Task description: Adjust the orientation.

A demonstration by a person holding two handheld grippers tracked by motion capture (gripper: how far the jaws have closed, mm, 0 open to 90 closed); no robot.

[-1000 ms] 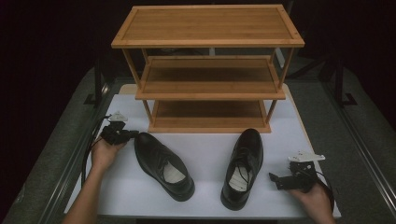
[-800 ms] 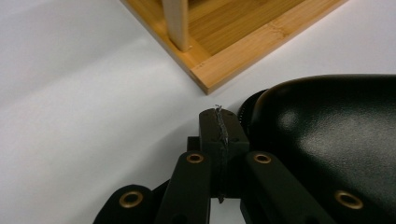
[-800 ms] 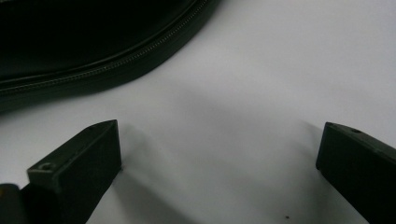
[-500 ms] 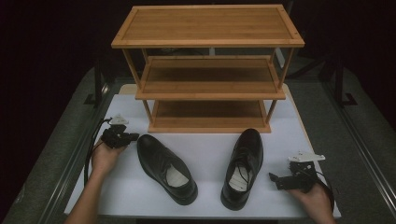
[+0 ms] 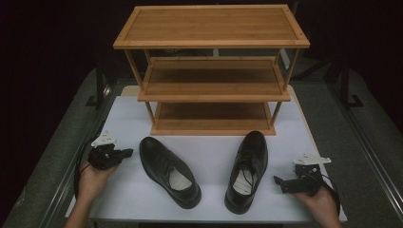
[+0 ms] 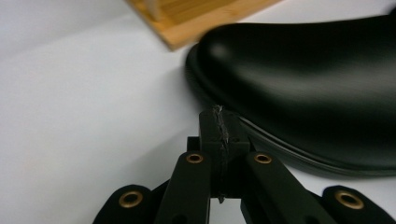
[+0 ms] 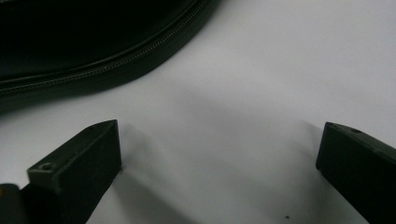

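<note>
Two black leather shoes lie on the white tabletop (image 5: 214, 147) in front of a three-shelf wooden rack (image 5: 211, 71). The left shoe (image 5: 168, 171) points its toe to the far left; the right shoe (image 5: 248, 168) points toward the rack. My left gripper (image 5: 127, 153) is low on the table just left of the left shoe's toe. In the left gripper view the left gripper (image 6: 219, 119) is shut, with nothing in it, right by the left shoe's (image 6: 303, 88) sole edge. My right gripper (image 5: 278, 180) rests right of the right shoe. The right gripper view shows the right gripper (image 7: 219, 149) open over bare table, with the right shoe (image 7: 93, 42) beyond it.
The rack's bottom shelf (image 5: 214, 116) opens toward the shoes, and all three shelves are bare. A corner of the rack's base (image 6: 196, 21) lies past the toe in the left gripper view. Dark floor and metal rails (image 5: 366, 142) flank the table.
My left hand has drawn its gripper back toward the near edge, from beside the rack's left foot to beside the left shoe's toe. The right hand and right shoe have stayed put.
</note>
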